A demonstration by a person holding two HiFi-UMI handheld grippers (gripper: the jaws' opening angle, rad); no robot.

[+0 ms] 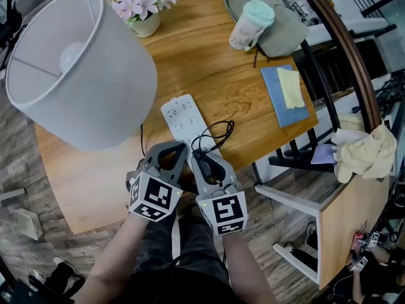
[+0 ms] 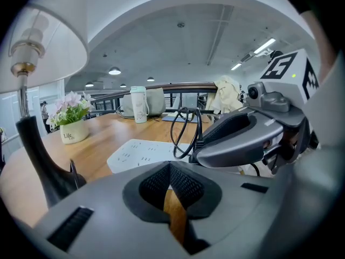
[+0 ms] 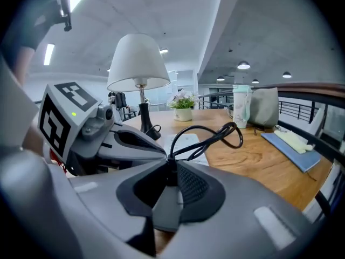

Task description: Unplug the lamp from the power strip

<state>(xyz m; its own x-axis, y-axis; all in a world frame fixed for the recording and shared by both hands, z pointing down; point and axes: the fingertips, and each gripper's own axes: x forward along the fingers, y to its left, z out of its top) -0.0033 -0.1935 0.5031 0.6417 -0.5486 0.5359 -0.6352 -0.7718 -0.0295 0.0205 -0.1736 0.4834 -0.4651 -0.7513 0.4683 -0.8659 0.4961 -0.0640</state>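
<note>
The white power strip [image 1: 180,116] lies on the wooden table [image 1: 209,68], near its front edge. The lamp, with a big white shade [image 1: 76,68], stands left of the strip. Its black cord [image 1: 218,132] loops up over the strip's near end. My right gripper [image 1: 197,157] is shut on the cord's black plug [image 3: 171,171] at that end. I cannot tell whether the prongs sit in a socket. My left gripper [image 1: 180,149] is shut with nothing in it, its tips at the strip's near end beside the right one.
A pot of pink flowers [image 1: 144,11] stands at the table's back. At the right are a lidded cup [image 1: 251,23], a grey bag [image 1: 285,27] and a blue notebook [image 1: 285,94]. A black chair [image 1: 316,81] and a cloth-covered cabinet [image 1: 364,151] stand beyond the right edge.
</note>
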